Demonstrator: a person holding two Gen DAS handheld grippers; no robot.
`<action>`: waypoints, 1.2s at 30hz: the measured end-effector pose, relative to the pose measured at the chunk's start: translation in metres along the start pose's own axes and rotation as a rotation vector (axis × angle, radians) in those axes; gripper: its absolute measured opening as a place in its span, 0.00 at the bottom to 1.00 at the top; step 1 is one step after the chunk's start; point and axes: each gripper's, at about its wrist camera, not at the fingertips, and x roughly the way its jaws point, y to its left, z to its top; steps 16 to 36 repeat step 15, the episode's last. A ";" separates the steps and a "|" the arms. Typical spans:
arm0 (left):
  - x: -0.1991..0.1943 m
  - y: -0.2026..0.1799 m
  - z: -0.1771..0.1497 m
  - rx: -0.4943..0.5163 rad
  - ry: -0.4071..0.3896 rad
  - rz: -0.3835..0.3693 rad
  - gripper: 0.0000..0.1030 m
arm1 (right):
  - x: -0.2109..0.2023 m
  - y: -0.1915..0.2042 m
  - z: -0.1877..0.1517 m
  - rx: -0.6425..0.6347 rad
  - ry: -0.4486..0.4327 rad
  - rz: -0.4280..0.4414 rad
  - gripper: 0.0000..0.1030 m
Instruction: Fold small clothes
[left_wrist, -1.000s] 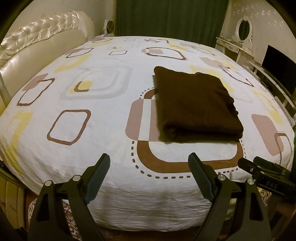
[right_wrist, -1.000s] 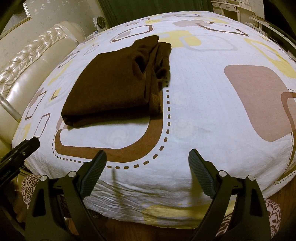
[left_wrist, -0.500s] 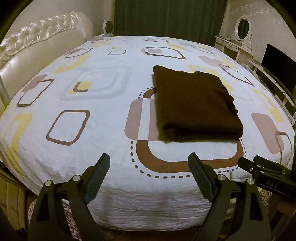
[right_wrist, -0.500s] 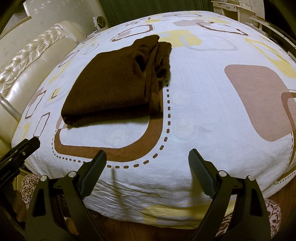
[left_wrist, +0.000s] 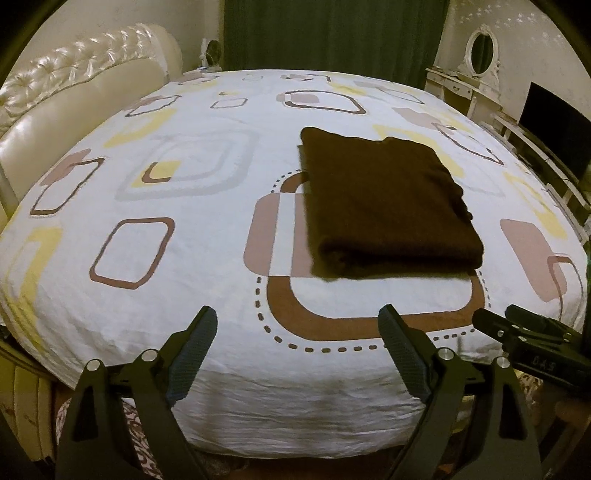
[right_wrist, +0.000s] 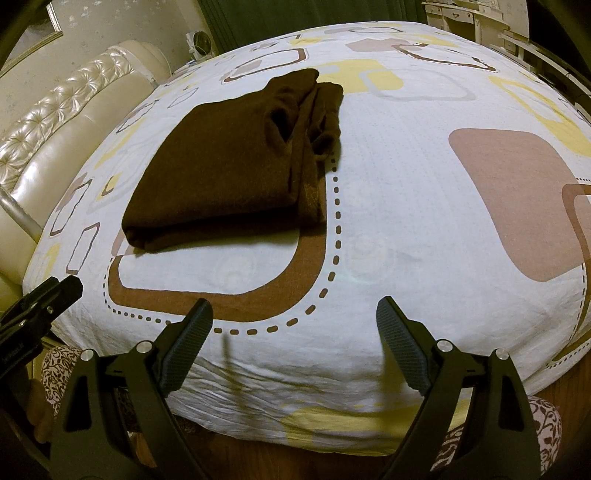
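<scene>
A dark brown garment (left_wrist: 384, 206) lies folded into a flat rectangle on the bed's patterned white sheet (left_wrist: 207, 258). In the right wrist view the brown garment (right_wrist: 229, 173) shows bunched layers along its right side. My left gripper (left_wrist: 297, 314) hovers at the bed's near edge, short of the garment; its jaws are opening with nothing between them. My right gripper (right_wrist: 294, 305) stands open and empty at the same edge, to the right of the garment. Each view also catches the other gripper's tip at its side.
A tufted cream headboard (left_wrist: 74, 96) runs along the left. Dark curtains (left_wrist: 332, 33) hang behind the bed. A white dressing table with an oval mirror (left_wrist: 480, 51) and a dark screen (left_wrist: 554, 140) stand at the right. Patterned fabric on the person (right_wrist: 535, 424) shows below the bed edge.
</scene>
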 end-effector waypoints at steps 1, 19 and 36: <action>0.000 0.000 0.000 -0.001 0.001 0.002 0.87 | 0.000 0.000 0.000 0.000 0.000 0.000 0.88; 0.008 0.060 0.067 -0.098 -0.098 0.144 0.88 | -0.022 -0.014 0.042 0.022 -0.084 0.049 0.88; 0.008 0.060 0.067 -0.098 -0.098 0.144 0.88 | -0.022 -0.014 0.042 0.022 -0.084 0.049 0.88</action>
